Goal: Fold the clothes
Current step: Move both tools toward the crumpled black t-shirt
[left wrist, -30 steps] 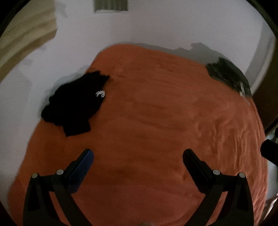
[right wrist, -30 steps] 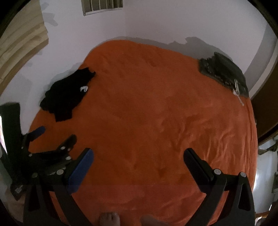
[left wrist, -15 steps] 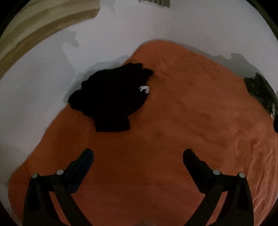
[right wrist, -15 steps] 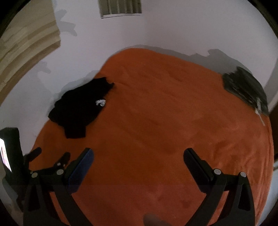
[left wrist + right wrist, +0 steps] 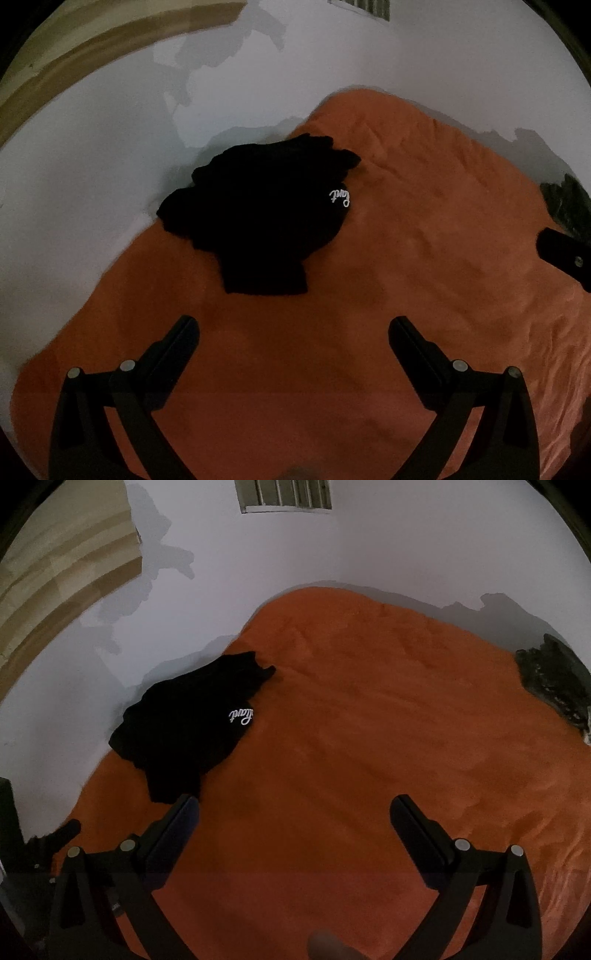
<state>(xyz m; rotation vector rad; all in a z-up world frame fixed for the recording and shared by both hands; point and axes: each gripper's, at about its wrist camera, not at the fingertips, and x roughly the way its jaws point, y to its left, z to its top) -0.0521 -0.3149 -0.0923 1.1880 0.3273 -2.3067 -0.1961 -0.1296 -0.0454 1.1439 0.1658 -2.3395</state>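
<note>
A crumpled black garment (image 5: 258, 218) with a small white script logo lies at the far left corner of an orange bed cover (image 5: 424, 277). My left gripper (image 5: 293, 332) hovers open just short of it, with nothing between its fingers. In the right wrist view the same black garment (image 5: 188, 723) sits ahead and to the left, its lower end close to my left-hand finger. My right gripper (image 5: 295, 812) is open and empty over bare orange cover (image 5: 388, 738).
A folded dark patterned cloth (image 5: 554, 683) rests at the bed's far right corner, also seen as a dark patch (image 5: 565, 203) in the left wrist view. White walls border the bed at the back and left. The other gripper's tip (image 5: 565, 254) shows at the right edge.
Both grippers have moved toward the black garment, which now looks larger and nearer in both views. Both stay open.
</note>
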